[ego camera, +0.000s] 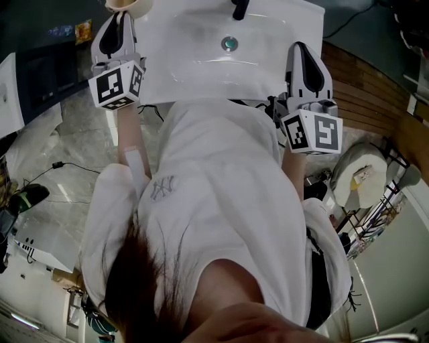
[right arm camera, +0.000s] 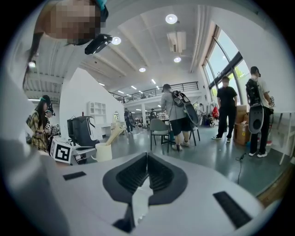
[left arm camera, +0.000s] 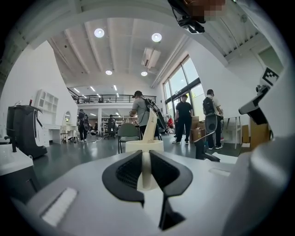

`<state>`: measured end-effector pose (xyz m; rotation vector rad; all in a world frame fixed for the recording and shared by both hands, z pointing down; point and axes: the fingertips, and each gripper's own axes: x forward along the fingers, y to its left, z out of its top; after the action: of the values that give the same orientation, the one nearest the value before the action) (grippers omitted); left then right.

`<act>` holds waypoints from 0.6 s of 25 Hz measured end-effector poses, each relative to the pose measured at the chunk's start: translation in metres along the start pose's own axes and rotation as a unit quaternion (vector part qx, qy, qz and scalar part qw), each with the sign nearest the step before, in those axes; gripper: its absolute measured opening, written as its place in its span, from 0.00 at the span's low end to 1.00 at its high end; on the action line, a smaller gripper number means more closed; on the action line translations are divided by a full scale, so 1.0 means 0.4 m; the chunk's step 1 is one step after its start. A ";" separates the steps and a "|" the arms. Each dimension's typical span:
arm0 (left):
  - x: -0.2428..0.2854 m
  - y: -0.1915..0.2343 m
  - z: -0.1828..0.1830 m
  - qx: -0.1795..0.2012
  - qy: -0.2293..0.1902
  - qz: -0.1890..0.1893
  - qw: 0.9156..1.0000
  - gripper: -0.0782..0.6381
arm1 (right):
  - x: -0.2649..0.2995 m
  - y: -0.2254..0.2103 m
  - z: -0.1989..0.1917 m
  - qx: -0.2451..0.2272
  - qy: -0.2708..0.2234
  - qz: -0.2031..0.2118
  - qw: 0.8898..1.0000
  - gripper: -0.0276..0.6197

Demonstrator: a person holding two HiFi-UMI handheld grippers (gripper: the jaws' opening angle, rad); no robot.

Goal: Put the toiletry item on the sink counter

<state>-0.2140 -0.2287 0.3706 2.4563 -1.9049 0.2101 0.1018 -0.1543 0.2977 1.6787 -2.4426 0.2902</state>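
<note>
The cream handled cup, with a pale tube standing in it, is clamped by its handle between the jaws of the left gripper, at the far left corner of the white sink basin. Whether its base is seated cannot be determined. Placement is judged to be in hand. The cup is to be lowered onto the rim, then released. The right gripper is closed on nothing.

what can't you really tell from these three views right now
Head view: black faucet cut off by the top edge.
Left gripper view: tilted cream stick in round cream cup too small to identify.
Left gripper view: cream strip pinched in left tool; its jaws hide what it belongs to.
</note>
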 end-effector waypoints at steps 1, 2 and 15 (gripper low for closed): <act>0.002 -0.001 -0.004 -0.001 -0.001 -0.001 1.000 0.19 | 0.001 0.001 0.000 0.000 0.001 0.001 1.000 0.06; 0.005 -0.002 -0.008 -0.002 -0.001 -0.002 1.000 0.19 | 0.003 0.002 0.001 -0.001 0.001 0.001 1.000 0.06; 0.049 -0.002 -0.058 -0.009 0.012 -0.004 1.000 0.19 | 0.020 0.001 -0.013 -0.003 0.014 0.002 1.000 0.06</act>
<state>-0.2105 -0.2449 0.3960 2.4386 -1.8777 0.2190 0.0988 -0.1602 0.3047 1.6560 -2.4241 0.3036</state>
